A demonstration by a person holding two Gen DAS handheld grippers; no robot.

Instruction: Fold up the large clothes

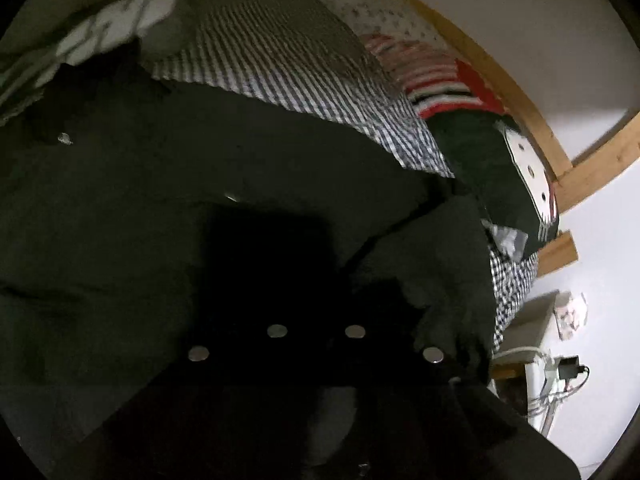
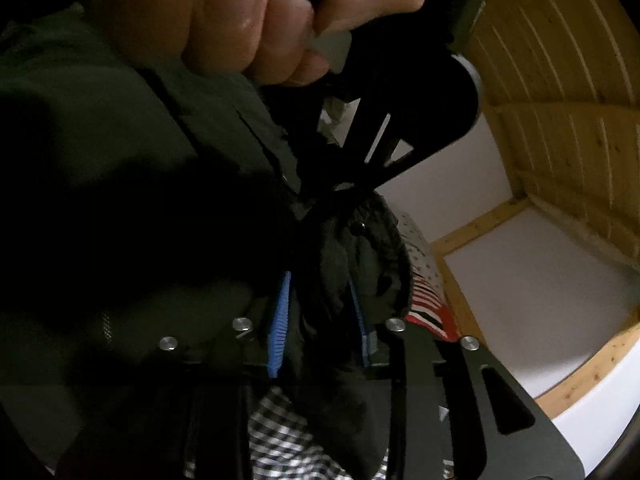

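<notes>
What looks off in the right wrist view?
The dark garment is bunched into a wad between the right gripper's blue pads rather than held by a flat edge. The left gripper crowds in right above it, hand close to the lens.

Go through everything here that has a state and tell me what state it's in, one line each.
Dark green garment: spread over the bed, one bunched part lifted.
Right gripper: bunched dark cloth between its blue pads; whether they press on it is unclear.
Left gripper: shut, over the garment, too dark to see a hold.
Hand: clenched round the left gripper's handle.
Gingham bedding: rumpled.
</notes>
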